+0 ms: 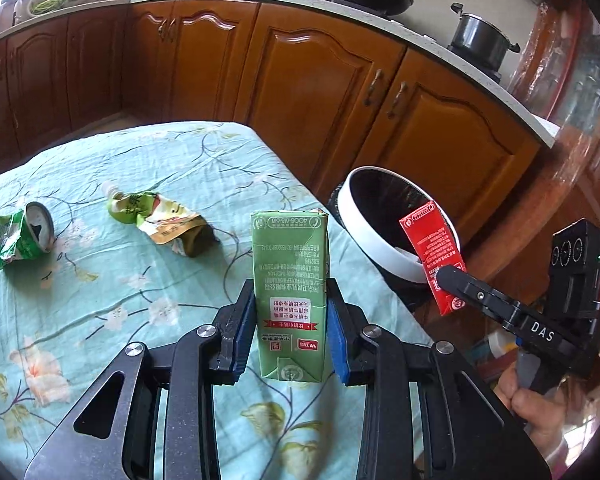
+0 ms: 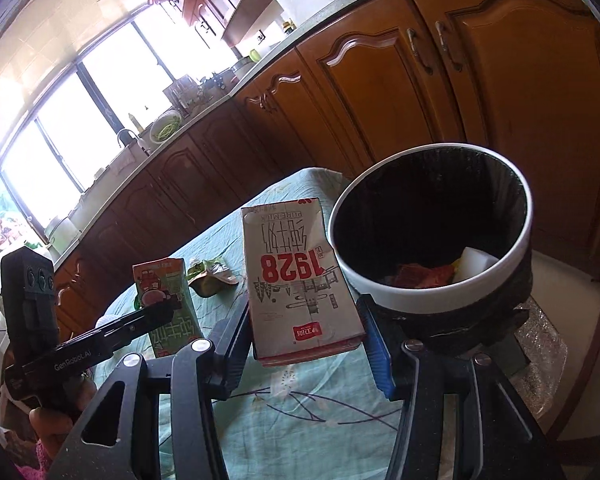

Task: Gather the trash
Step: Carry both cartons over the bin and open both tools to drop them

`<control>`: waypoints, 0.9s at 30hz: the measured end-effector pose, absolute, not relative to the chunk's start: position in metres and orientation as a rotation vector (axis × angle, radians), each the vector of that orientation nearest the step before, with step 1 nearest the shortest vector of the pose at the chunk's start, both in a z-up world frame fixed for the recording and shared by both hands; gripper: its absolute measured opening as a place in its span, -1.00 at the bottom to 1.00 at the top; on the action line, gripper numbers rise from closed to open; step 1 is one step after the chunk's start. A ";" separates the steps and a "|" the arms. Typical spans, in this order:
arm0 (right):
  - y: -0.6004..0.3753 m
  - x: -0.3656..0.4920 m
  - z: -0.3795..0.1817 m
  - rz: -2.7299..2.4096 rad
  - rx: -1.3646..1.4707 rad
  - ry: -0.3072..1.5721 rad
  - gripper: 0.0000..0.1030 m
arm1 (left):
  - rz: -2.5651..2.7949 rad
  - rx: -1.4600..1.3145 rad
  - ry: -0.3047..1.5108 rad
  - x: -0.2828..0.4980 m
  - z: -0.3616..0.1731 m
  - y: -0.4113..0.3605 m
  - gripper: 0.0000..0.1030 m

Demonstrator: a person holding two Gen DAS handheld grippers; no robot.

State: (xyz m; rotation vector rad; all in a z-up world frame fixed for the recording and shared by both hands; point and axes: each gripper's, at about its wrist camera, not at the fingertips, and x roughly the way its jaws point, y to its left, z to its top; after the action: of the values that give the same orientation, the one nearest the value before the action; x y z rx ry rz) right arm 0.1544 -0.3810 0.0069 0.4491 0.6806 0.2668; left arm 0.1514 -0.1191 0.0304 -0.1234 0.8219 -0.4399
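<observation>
My left gripper (image 1: 290,312) is shut on a green milk carton (image 1: 289,292) and holds it upright above the table's right side; the carton also shows in the right wrist view (image 2: 168,300). My right gripper (image 2: 306,320) is shut on a red-and-white milk carton (image 2: 296,280), held beside the rim of the white trash bin (image 2: 384,296); in the left wrist view this carton (image 1: 432,248) hangs over the bin's rim (image 1: 364,232). A crushed green can (image 1: 20,236) and a crumpled green pouch (image 1: 160,220) lie on the table.
The table has a light green floral cloth (image 1: 120,300). The bin stands off the table's right edge and holds some trash (image 2: 424,274). Wooden kitchen cabinets (image 1: 308,72) run behind, with pots on the counter.
</observation>
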 end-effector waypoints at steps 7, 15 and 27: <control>-0.410 0.151 0.011 0.201 0.466 0.654 0.01 | -0.490 -0.085 0.807 0.156 0.040 -0.150 -0.41; -0.435 0.154 0.014 0.142 0.462 0.639 0.01 | -0.530 -0.059 0.814 0.168 0.042 -0.180 -0.41; -0.455 0.175 0.015 0.079 0.427 0.656 0.01 | -0.595 -0.001 0.822 0.199 0.051 -0.234 -0.41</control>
State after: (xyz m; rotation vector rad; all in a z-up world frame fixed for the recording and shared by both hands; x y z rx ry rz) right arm 0.1752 -0.4550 0.0147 0.4266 0.6563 0.0789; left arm 0.1993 -0.2338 0.0512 -0.0011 0.8224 -0.5946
